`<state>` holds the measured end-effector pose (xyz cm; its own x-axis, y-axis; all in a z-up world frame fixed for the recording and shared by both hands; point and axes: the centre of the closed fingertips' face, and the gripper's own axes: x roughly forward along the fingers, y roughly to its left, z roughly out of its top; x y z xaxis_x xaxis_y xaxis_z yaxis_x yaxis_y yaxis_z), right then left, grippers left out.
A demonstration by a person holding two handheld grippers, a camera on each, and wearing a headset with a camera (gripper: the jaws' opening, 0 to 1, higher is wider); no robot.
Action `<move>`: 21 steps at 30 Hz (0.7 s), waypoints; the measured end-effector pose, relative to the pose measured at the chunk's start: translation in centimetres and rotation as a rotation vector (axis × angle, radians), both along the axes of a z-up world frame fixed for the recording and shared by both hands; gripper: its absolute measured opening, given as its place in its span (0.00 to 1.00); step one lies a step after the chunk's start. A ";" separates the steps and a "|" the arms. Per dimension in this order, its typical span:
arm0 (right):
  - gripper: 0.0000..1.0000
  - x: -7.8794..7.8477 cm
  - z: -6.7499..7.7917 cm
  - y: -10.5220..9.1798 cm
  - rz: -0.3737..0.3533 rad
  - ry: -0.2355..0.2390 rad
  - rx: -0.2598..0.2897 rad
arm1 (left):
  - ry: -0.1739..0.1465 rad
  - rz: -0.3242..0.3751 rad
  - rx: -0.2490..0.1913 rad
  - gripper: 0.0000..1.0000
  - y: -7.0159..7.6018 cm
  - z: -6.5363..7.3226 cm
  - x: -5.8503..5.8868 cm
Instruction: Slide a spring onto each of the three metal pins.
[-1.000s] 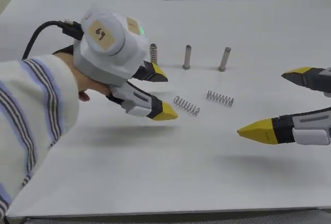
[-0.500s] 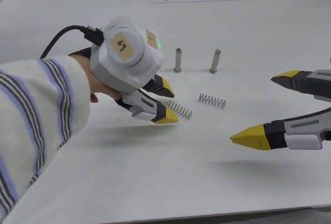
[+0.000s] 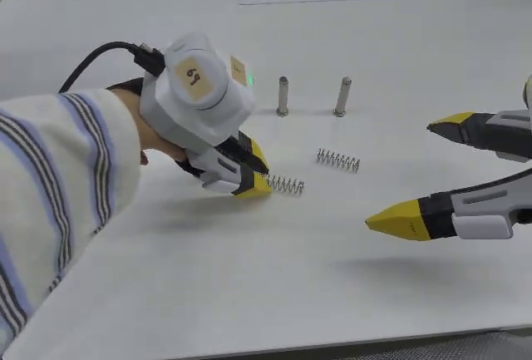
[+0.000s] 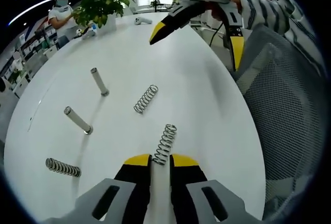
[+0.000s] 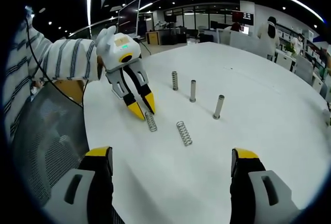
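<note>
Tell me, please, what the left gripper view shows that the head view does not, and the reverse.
Left gripper view: the third pin, already wearing a spring, and a potted plant at the far end of the table. Head view: the white housing of the left gripper, its black cable and the striped left sleeve. Both: the left gripper nipping the near spring by its end, the two bare pins, the far spring and the open right gripper.

Open surface [image 3: 274, 285] between my left gripper [image 3: 256, 173], clamped on a spring [image 3: 284, 184], and my spread right gripper [image 3: 401, 175]; a loose spring [image 3: 337, 160] lies there, two pins [image 3: 283, 96] upright beyond.
</note>
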<state>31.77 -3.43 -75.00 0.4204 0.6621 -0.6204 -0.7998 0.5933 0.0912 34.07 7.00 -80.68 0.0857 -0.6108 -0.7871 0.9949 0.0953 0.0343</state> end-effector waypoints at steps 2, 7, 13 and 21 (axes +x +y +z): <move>0.93 0.0 0.0 0.0 -0.002 -0.001 0.000 | 0.008 -0.004 0.002 0.04 0.0 -0.1 -0.3; 0.93 -0.2 0.1 -0.1 -0.003 0.001 0.000 | 0.017 0.001 -0.011 0.03 -0.3 -0.2 -0.5; 0.92 -0.5 0.1 0.0 -0.003 0.003 0.000 | 0.009 0.016 -0.021 0.02 -0.2 -0.1 -0.6; 0.95 -0.1 0.5 -0.3 -0.032 -0.014 0.004 | 0.003 0.054 -0.037 0.02 -0.2 -0.1 -0.6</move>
<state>31.69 -3.76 -74.49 0.4503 0.6503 -0.6119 -0.7813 0.6187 0.0825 33.49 6.78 -80.73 0.1170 -0.6340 -0.7645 0.9883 0.1504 0.0265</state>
